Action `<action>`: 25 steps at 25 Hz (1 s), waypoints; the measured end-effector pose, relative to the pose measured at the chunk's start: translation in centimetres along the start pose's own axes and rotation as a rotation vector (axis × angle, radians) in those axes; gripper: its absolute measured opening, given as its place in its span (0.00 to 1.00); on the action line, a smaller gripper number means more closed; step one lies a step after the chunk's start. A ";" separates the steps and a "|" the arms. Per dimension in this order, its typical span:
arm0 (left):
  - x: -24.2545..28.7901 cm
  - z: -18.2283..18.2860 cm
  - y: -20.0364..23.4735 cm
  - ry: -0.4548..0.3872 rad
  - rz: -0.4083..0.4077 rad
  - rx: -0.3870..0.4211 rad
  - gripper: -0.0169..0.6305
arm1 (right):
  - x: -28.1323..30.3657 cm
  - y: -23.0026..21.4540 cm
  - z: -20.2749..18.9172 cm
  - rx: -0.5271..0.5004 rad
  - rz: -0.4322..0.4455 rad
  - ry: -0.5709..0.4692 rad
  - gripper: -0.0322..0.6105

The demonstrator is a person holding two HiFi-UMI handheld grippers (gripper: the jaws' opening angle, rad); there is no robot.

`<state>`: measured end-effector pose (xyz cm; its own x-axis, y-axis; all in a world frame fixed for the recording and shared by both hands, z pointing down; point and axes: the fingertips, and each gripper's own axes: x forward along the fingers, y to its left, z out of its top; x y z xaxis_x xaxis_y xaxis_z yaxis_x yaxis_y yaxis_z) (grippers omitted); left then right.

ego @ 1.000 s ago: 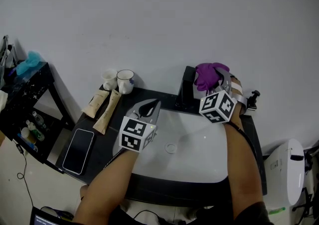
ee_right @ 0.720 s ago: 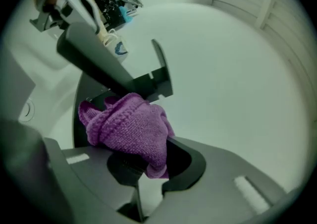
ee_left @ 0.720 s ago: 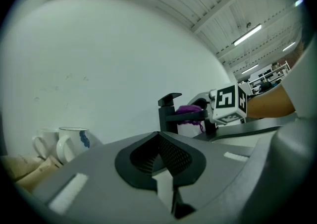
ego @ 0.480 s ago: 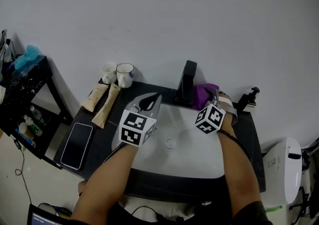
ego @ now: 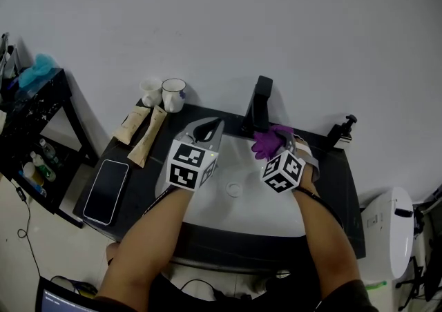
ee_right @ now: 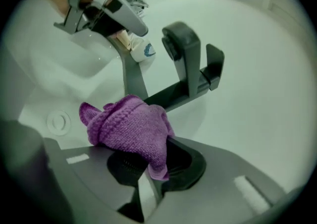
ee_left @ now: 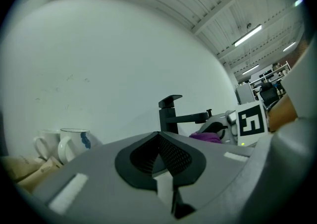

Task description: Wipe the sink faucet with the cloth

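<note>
The black faucet [ego: 260,105] stands at the back of the white sink [ego: 207,214], its spout reaching over the basin [ee_right: 163,96]. My right gripper [ego: 276,143] is shut on the purple cloth [ego: 266,142], which bunches just below the spout's tip [ee_right: 128,129]. The cloth sits close under the spout; I cannot tell if it touches. My left gripper [ego: 206,139] hovers over the basin's left side, jaws shut with nothing between them [ee_left: 161,161]. From the left gripper view the faucet [ee_left: 171,115] rises ahead, with the cloth [ee_left: 205,137] to its right.
Two mugs [ego: 164,108] and two tubes [ego: 143,140] lie on the dark counter at back left. A phone [ego: 106,190] rests at the counter's left. A soap pump [ego: 342,131] stands right of the faucet. A black shelf [ego: 31,121] is at far left.
My right gripper with the cloth came down from the faucet's top to beside and under the spout, moving toward me and left. The left gripper barely moved.
</note>
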<state>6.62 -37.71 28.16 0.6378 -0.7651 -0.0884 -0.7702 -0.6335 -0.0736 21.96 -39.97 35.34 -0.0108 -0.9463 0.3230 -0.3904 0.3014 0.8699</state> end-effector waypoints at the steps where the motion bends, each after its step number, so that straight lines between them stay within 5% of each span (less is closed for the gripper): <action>1: -0.1 0.1 0.3 0.000 0.018 0.004 0.05 | -0.8 0.6 0.3 0.056 0.030 -0.012 0.14; 3: -0.7 0.5 1.2 -0.010 0.069 0.011 0.05 | -2.5 2.0 1.2 0.236 0.114 -0.054 0.14; 8: -2.8 2.9 3.5 -0.103 0.176 -0.032 0.05 | -4.6 4.2 6.2 0.938 0.363 -0.196 0.15; 15: -6.6 5.4 6.3 -0.227 0.293 -0.081 0.05 | -2.4 4.1 10.4 1.756 0.326 -0.328 0.15; 18: -7.6 6.1 6.7 -0.256 0.318 -0.071 0.05 | -1.8 2.8 12.4 1.889 0.253 -0.431 0.15; 25: -8.6 7.0 6.8 -0.305 0.352 -0.041 0.05 | -1.3 -4.2 16.6 1.941 0.147 -0.645 0.14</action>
<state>-4.05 -34.62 21.45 0.3039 -0.8695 -0.3893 -0.9353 -0.3501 0.0520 8.34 -41.97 25.14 -0.2122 -0.9586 -0.1901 -0.6138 0.2821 -0.7374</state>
